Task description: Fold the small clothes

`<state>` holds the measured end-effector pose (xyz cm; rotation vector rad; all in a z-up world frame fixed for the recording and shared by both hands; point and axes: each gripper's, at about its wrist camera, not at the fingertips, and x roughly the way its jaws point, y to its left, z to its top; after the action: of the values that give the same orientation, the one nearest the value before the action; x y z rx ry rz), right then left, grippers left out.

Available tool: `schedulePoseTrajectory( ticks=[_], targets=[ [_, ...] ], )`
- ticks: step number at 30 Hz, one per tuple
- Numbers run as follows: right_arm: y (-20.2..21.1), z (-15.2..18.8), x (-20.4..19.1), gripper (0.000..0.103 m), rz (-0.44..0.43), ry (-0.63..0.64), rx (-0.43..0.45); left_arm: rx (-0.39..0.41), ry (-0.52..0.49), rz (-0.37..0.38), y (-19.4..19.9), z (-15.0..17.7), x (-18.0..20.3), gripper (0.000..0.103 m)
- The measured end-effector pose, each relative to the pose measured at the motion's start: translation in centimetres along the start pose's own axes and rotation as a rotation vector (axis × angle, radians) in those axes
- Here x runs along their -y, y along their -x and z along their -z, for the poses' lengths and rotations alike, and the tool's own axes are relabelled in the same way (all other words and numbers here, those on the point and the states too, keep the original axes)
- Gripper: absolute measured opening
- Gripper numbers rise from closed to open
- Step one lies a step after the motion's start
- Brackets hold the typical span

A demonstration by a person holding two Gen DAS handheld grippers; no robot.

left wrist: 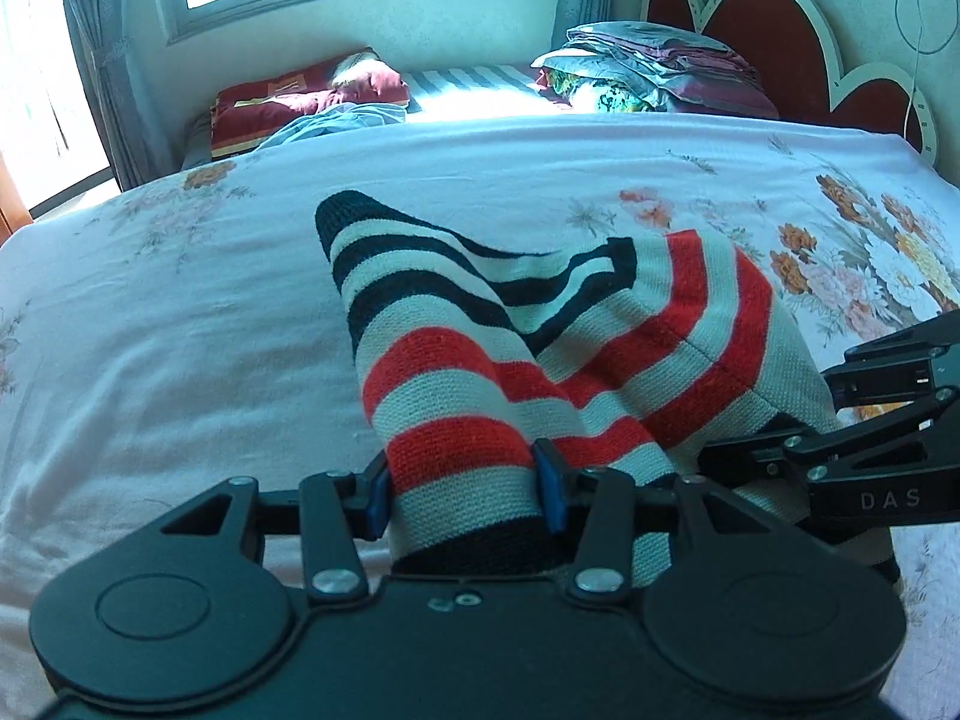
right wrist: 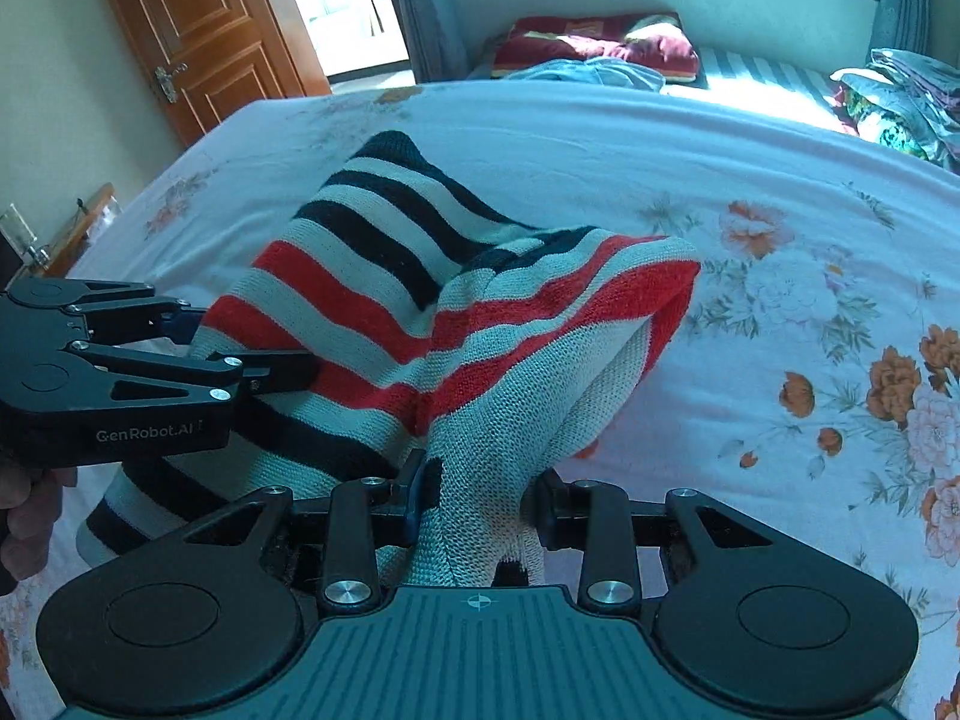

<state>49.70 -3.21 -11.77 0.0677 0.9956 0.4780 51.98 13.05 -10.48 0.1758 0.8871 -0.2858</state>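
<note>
A striped knit garment (left wrist: 540,324), banded in red, black and pale grey, hangs bunched over the floral bedsheet (left wrist: 180,312), its far end drooping toward the mattress. One gathered edge runs between the blue pads of the left gripper (left wrist: 465,483), which is clamped on it. Another fold passes between the fingers of the right gripper (right wrist: 480,498), likewise pinched tight. Both grippers sit side by side, near each other. Behind lie a maroon pillow (left wrist: 300,96) and stacked bedding (left wrist: 654,60).

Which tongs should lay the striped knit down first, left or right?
Probably left. The left tongs grip the red, white and black striped knit garment at the edge whose far end already rests on the floral bedsheet; the right tongs hold a bunched fold.
</note>
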Motion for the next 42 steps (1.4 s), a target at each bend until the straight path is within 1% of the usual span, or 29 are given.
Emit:
schedulePoseTrajectory(
  ticks=[2, 5, 11, 12, 13, 14, 15, 16, 17, 18, 19, 20, 21, 22, 23, 24, 25, 27, 28, 30, 31, 32, 33, 34, 36, 37, 38, 40, 42],
  targets=[
    [-0.5, 0.8, 0.8, 0.034, 0.003, -0.04, -0.003, 0.012, 0.028, 0.02, -0.2, 0.7, -0.7, 0.046],
    [-0.7, 1.5, 2.5, 0.035, -0.03, -0.144, 0.004, 0.022, 0.043, 0.04, -0.4, 1.1, -1.2, 0.047],
    [-0.4, 1.7, 2.6, 0.037, -0.029, -0.173, 0.016, 0.029, 0.049, 0.06, -0.5, 1.5, -1.8, 0.05],
    [-0.4, 1.8, 2.6, 0.039, -0.029, -0.178, 0.016, 0.032, 0.055, 0.058, -0.5, 1.6, -1.9, 0.057],
    [-0.3, 1.9, 2.6, 0.041, -0.027, -0.186, 0.016, 0.039, 0.053, 0.04, -0.5, 1.6, -2.1, 0.071],
    [-0.2, 1.9, 2.7, 0.049, -0.025, -0.195, 0.018, 0.045, 0.04, 0.002, -0.4, 1.8, -2.3, 0.082],
    [0.0, 1.9, 2.9, 0.064, -0.018, -0.202, 0.02, 0.052, 0.034, -0.021, -0.3, 2.1, -2.6, 0.095],
    [0.4, 2.1, 3.2, 0.072, 0.023, -0.207, 0.029, 0.064, 0.045, -0.009, 0.1, 2.5, -3.2, 0.097],
    [1.2, 2.2, 3.5, 0.079, 0.056, -0.209, 0.06, 0.076, 0.085, 0.022, 0.7, 2.9, -4.3, 0.095],
    [2.4, 2.5, 3.9, 0.079, 0.073, -0.213, 0.103, 0.086, 0.123, 0.046, 1.2, 3.2, -5.2, 0.087],
    [3.3, 2.5, 4.2, 0.079, 0.086, -0.219, 0.132, 0.114, 0.164, 0.063, 2.1, 3.4, -6.2, 0.075],
    [4.4, 2.4, 4.4, 0.073, 0.093, -0.216, 0.171, 0.145, 0.185, 0.059, 2.9, 3.4, -6.8, 0.07],
    [5.2, 2.1, 4.4, 0.058, 0.084, -0.199, 0.2, 0.176, 0.191, 0.062, 3.5, 3.1, -7.1, 0.067],
    [5.7, 1.6, 4.1, 0.049, 0.077, -0.172, 0.219, 0.202, 0.186, 0.084, 3.9, 2.6, -7.1, 0.067],
    [5.7, 1.0, 3.6, 0.034, 0.077, -0.14, 0.23, 0.215, 0.171, 0.103, 3.9, 2.0, -6.8, 0.065],
    [5.4, 0.3, 2.9, 0.02, 0.087, -0.095, 0.231, 0.214, 0.136, 0.127, 3.6, 1.0, -6.0, 0.053],
    [4.5, -0.5, 2.0, 0.016, 0.111, -0.046, 0.213, 0.196, 0.093, 0.15, 2.9, 0.2, -5.0, 0.038],
    [2.7, -1.3, 1.0, 0.014, 0.114, 0.003, 0.194, 0.173, 0.009, 0.159, 1.7, -0.9, -2.9, 0.028],
    [1.9, -1.6, 0.8, 0.014, 0.125, 0.018, 0.183, 0.152, -0.029, 0.144, 0.8, -1.1, -1.9, 0.029],
    [-0.5, -1.7, 0.9, 0.014, 0.18, 0.048, 0.126, 0.061, -0.05, 0.127, -1.5, -1.0, -1.1, 0.027],
    [-1.7, -1.5, 1.4, 0.014, 0.223, 0.057, 0.095, 0.057, -0.033, 0.139, -2.3, -0.5, -1.3, 0.027],
    [-2.6, -1.1, 2.1, 0.008, 0.25, 0.058, 0.081, 0.057, 0.01, 0.165, -2.6, -0.2, -1.8, 0.027],
    [-2.8, -1.0, 2.6, 0.007, 0.245, 0.033, 0.084, 0.048, 0.06, 0.184, -2.6, -0.1, -2.4, 0.027],
    [-2.7, -1.2, 2.9, 0.007, 0.235, 0.006, 0.081, 0.039, 0.081, 0.193, -2.6, -0.2, -2.7, 0.027],
    [-2.4, -1.4, 2.4, 0.008, 0.245, 0.028, 0.059, 0.043, 0.072, 0.191, -2.1, -0.1, -2.7, 0.026],
    [-1.8, -1.5, 2.1, 0.008, 0.252, 0.028, 0.066, 0.055, 0.073, 0.199, -1.5, 0.0, -2.7, 0.023],
    [-0.9, -1.5, 1.8, 0.008, 0.252, 0.023, 0.087, 0.068, 0.074, 0.218, -0.6, 0.3, -3.0, 0.023],
    [1.9, -0.8, 1.0, 0.008, 0.208, 0.018, 0.144, 0.116, 0.053, 0.228, 2.0, 1.5, -3.1, 0.023],
    [4.4, 0.4, -0.5, 0.008, 0.145, 0.04, 0.165, 0.139, 0.037, 0.236, 4.0, 3.1, -2.8, 0.023]
  ],
)
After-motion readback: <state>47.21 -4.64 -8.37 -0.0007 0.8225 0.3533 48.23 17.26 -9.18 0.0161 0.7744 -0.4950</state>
